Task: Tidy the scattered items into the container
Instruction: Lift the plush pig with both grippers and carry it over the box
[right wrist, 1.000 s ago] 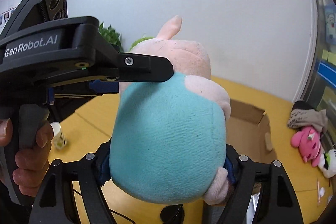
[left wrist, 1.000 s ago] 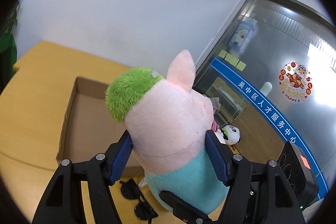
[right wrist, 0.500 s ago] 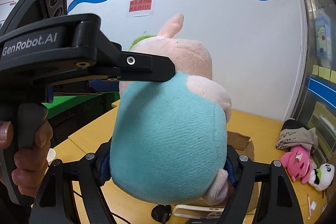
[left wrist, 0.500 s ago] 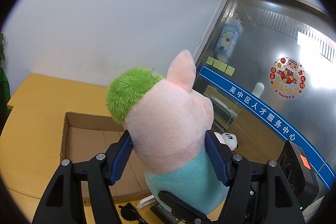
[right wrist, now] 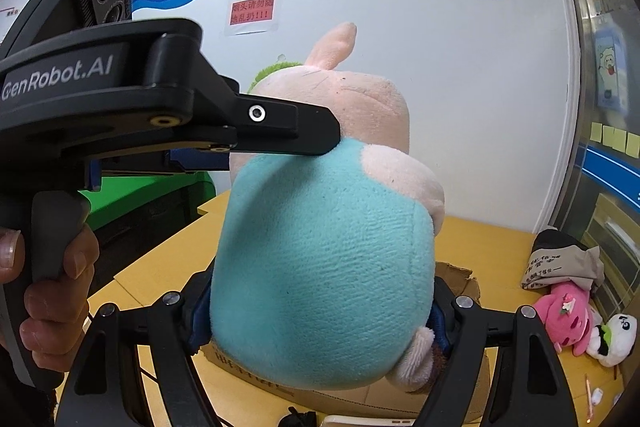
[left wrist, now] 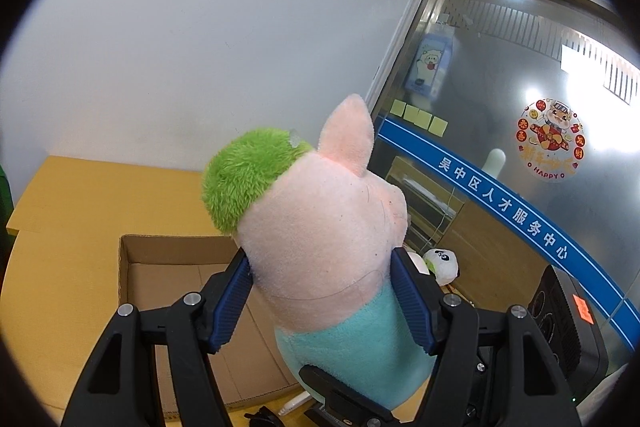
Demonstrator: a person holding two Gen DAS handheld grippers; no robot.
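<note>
A large pig plush (left wrist: 320, 227) with a pink head, a green tuft and a teal body is held in the air by both grippers. My left gripper (left wrist: 322, 301) is shut on its neck, blue pads on each side. My right gripper (right wrist: 320, 315) is shut on its teal belly (right wrist: 324, 267). The left gripper's body (right wrist: 120, 99) crosses the right wrist view, a hand on its handle. An open cardboard box (left wrist: 160, 287) sits on the yellow table below and beyond the plush; its flap shows in the right wrist view (right wrist: 456, 275).
A pink plush (right wrist: 564, 315), a small panda plush (right wrist: 616, 335) and a folded cloth bag (right wrist: 568, 263) lie at the table's right. The panda also shows in the left wrist view (left wrist: 442, 265). Black sunglasses (left wrist: 260, 417) and a white item (left wrist: 296, 401) lie below. A wall stands behind.
Both grippers have lifted the pig plush higher; the box and table sit lower in both views and more wall shows. The grip on the plush is unchanged.
</note>
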